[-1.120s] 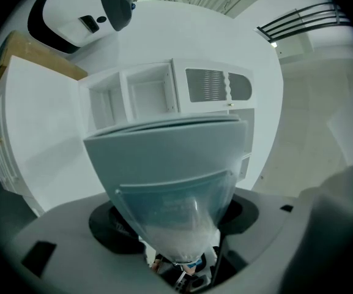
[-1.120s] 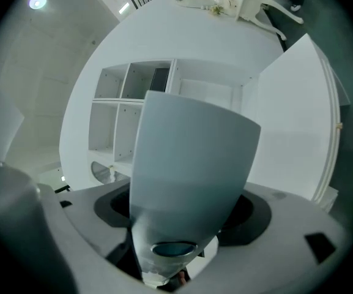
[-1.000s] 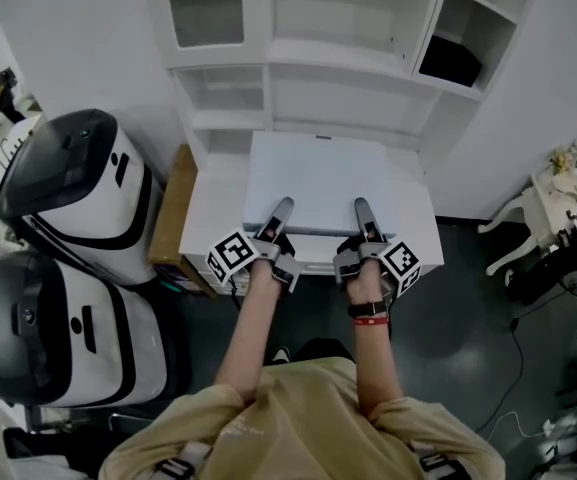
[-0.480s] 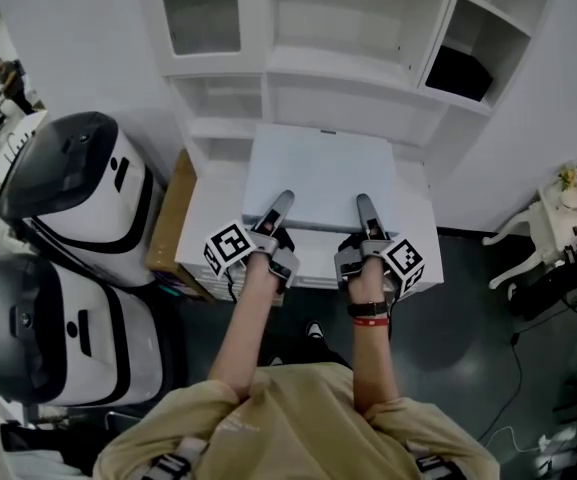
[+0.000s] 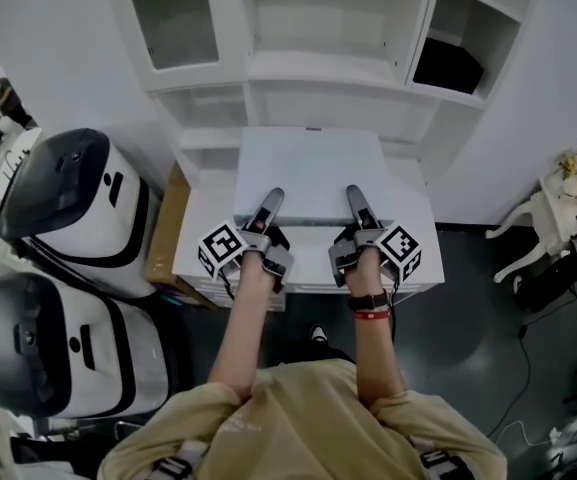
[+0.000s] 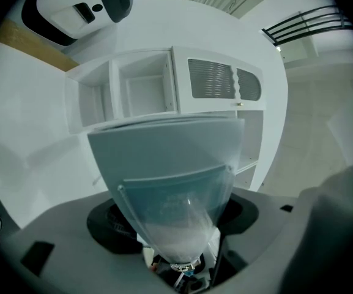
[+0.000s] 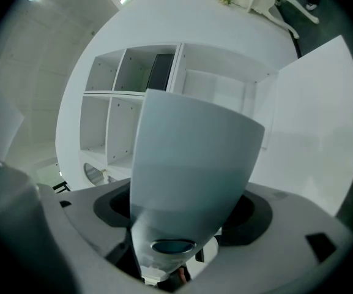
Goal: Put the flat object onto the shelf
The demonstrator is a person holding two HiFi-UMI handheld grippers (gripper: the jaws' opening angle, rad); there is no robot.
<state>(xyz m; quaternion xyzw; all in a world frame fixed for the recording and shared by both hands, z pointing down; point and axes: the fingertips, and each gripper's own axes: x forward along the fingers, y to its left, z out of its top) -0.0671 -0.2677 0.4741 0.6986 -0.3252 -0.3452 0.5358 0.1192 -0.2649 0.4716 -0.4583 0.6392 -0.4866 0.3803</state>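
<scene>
The flat object (image 5: 308, 168) is a pale grey-white panel held level in front of the white shelf unit (image 5: 318, 68). My left gripper (image 5: 271, 204) is shut on the left part of its near edge. My right gripper (image 5: 354, 202) is shut on the right part. In the left gripper view the panel (image 6: 158, 146) runs out from the left gripper (image 6: 173, 185) toward the shelf compartments (image 6: 142, 90). In the right gripper view the panel (image 7: 194, 152) rises from the right gripper (image 7: 185, 188) and hides part of the shelf (image 7: 112, 112).
A low white cabinet (image 5: 413, 243) stands under the panel, against the shelf unit. Two large white-and-black machines (image 5: 68, 193) (image 5: 43, 343) stand at the left, with a brown board (image 5: 163, 228) beside the cabinet. A dark box (image 5: 448, 65) sits in an upper right compartment. White furniture (image 5: 558, 208) is at the right.
Both grippers and the panel have shifted slightly forward toward the shelf unit. Both grips look unchanged.
</scene>
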